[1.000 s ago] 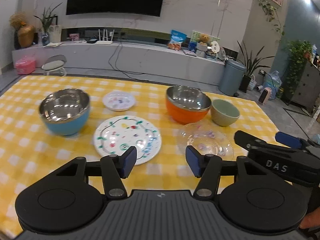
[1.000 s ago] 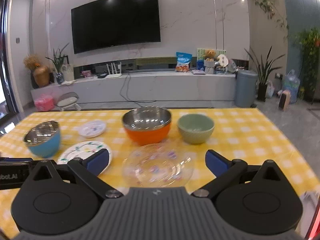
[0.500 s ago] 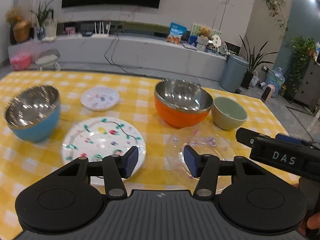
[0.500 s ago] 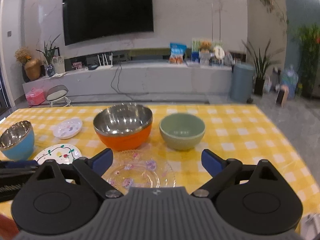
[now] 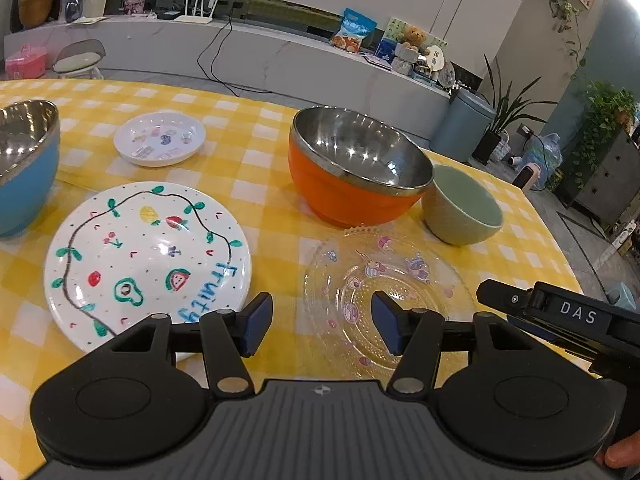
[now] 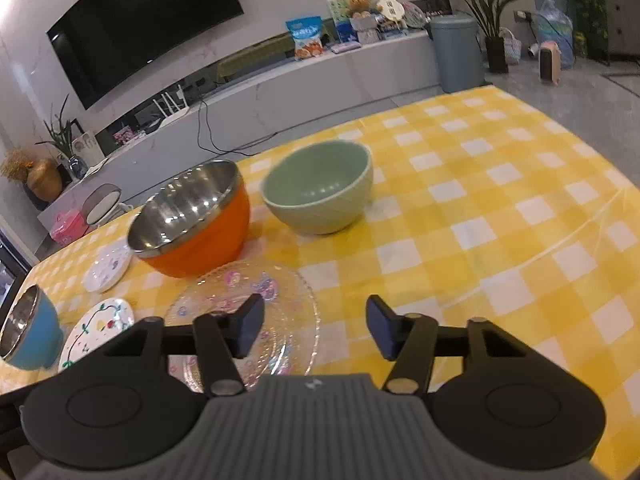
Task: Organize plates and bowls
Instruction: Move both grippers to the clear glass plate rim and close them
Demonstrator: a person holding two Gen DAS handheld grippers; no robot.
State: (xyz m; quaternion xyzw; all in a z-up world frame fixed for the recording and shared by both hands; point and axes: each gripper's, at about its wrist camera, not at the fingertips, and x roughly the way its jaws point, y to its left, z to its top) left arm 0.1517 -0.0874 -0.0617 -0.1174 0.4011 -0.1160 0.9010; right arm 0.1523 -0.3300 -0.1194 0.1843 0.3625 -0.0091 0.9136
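Ahead of you the surface point(image 6: 500, 208) wears a yellow-and-white checked cloth. Beyond it, a black TV point(image 6: 144, 28) hangs on the marble wall above a long low grey console point(image 5: 256, 60), where you can see a snack bag point(image 6: 306, 36), a teddy bear point(image 5: 412, 36) and a white router point(image 5: 198, 8). A grey-blue bin point(image 6: 456, 52) stands beside a potted plant point(image 6: 486, 12).

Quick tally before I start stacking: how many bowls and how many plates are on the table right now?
Bowls: 3 – blue bowl, orange bowl, green bowl
Plates: 3 – small white plate, fruit-pattern plate, clear glass plate
Total: 6
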